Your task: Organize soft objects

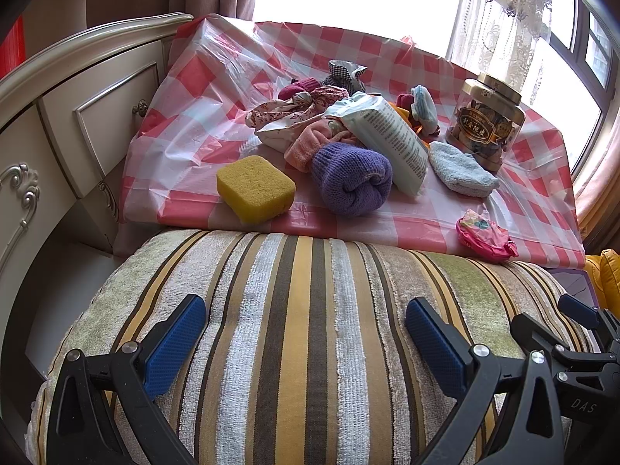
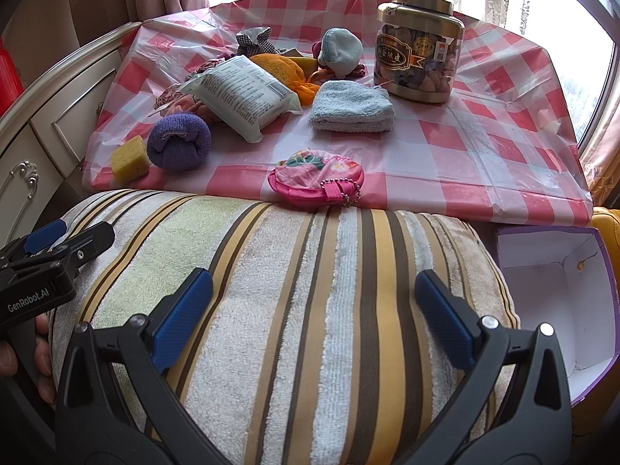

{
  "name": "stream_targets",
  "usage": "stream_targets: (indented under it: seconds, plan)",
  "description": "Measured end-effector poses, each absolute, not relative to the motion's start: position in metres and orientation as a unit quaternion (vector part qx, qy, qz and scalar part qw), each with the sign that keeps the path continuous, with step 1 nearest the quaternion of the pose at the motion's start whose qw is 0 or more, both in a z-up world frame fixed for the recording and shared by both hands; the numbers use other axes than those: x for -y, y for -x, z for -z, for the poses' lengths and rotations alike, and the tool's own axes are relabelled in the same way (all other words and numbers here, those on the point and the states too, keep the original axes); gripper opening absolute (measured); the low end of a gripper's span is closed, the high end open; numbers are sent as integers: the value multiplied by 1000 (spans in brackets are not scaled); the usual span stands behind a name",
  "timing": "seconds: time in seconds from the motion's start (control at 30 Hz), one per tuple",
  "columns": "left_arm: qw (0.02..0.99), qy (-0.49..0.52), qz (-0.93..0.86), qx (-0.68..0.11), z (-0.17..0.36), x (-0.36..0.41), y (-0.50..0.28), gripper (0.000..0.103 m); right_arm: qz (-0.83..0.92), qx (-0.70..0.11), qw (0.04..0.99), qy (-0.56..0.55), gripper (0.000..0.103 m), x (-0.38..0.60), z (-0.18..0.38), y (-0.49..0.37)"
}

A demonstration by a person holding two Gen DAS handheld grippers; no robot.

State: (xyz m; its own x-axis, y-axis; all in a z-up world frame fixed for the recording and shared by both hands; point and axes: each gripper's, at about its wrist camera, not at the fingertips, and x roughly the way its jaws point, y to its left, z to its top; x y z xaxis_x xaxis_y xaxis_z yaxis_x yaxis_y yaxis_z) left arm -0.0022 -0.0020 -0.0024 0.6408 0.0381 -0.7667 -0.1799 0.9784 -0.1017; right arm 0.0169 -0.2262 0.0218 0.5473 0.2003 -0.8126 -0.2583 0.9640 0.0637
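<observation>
A striped cushion [image 1: 294, 310] [image 2: 294, 290] lies in front of a table with a pink checked cover [image 1: 217, 62] [image 2: 484, 124]. On the table lie a yellow sponge [image 1: 255, 188] [image 2: 130, 159], a purple knit roll [image 1: 350, 178] [image 2: 179, 142], a white wipes pack [image 1: 391, 143] [image 2: 244, 95], a light blue folded towel [image 1: 461, 168] [image 2: 350, 106], a pink floral pouch [image 1: 484, 234] [image 2: 317, 178] and more cloth items behind. My left gripper [image 1: 306, 329] [image 2: 62, 240] is open over the cushion. My right gripper [image 2: 314, 310] [image 1: 581, 306] is open over the cushion too.
A gold-lidded jar [image 1: 486, 120] [image 2: 420, 46] stands at the table's back right. A cream dresser [image 1: 58, 116] [image 2: 50, 124] is on the left. An open purple box with a white inside [image 2: 558, 290] sits right of the cushion. A yellow object [image 1: 604, 275] is at the right edge.
</observation>
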Motion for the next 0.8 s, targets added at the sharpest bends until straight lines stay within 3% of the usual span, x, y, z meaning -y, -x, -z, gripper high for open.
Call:
stream_targets:
  seconds: [0.37,0.8]
  plan:
    - [902,84,-60,-420,3,2,2,103,-123,-459,878,51,103,220,-23,-18]
    - [897,100,-70,-425,-6,-6,-9,103,-185,-524,831,25,103,228,-23,-52]
